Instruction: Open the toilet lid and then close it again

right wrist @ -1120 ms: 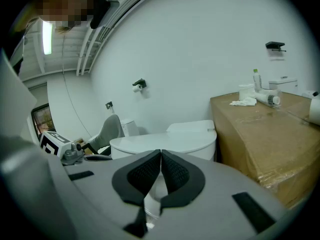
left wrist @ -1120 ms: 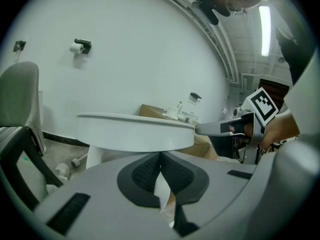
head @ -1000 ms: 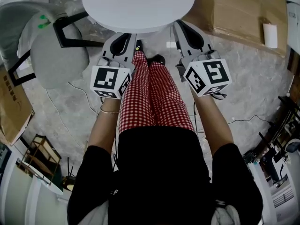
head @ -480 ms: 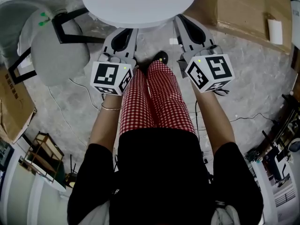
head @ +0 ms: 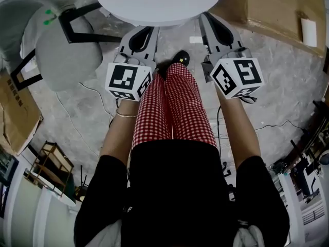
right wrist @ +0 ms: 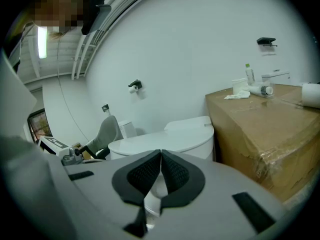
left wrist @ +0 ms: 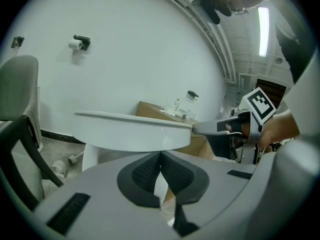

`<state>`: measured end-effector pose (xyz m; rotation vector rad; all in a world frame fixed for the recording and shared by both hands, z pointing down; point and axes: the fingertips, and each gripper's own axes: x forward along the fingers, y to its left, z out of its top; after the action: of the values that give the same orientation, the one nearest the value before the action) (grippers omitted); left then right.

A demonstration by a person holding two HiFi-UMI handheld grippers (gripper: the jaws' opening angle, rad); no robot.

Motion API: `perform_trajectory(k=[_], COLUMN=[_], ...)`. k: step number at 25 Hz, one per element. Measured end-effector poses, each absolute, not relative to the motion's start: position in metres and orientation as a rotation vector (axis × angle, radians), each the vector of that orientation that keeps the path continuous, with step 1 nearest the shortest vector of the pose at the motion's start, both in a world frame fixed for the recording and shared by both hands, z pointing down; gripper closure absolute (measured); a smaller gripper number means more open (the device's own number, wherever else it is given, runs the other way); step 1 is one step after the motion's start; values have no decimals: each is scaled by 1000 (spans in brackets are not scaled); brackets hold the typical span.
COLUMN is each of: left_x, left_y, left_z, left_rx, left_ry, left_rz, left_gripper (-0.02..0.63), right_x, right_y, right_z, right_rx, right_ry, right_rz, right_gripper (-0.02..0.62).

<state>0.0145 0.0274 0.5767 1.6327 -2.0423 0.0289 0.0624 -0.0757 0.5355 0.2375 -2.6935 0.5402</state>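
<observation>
— Anything moved?
— Barely. Left gripper [left wrist: 160, 156] and right gripper [right wrist: 160, 154] stay near the lid's [head: 157, 1] front rim, fingers [left wrist: 145, 173] closed on nothing. Lid's down; lifting hasn't begun.

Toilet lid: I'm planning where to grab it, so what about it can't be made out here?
- Head view: the toilet lid has its rear and hinge cut off by the top edge.
- Left gripper view: most of the bowl under the lid is hidden behind the shut left gripper.
- Right gripper view: the middle of the lid's front rim is hidden behind the shut right gripper.
</observation>
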Motion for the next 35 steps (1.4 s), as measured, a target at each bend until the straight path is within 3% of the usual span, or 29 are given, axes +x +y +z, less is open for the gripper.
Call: perform_trajectory(k=[35], left_x=[24], left_y=[34], left_z=[604], left_rx=[1729], left_ry=[-1976], left_rz=[62], left_gripper=[603], right_x=[73], right_y=[-68], right_z=[561], right_rx=[343], right_ry=[-2693], right_rz=[555], right_gripper=[575])
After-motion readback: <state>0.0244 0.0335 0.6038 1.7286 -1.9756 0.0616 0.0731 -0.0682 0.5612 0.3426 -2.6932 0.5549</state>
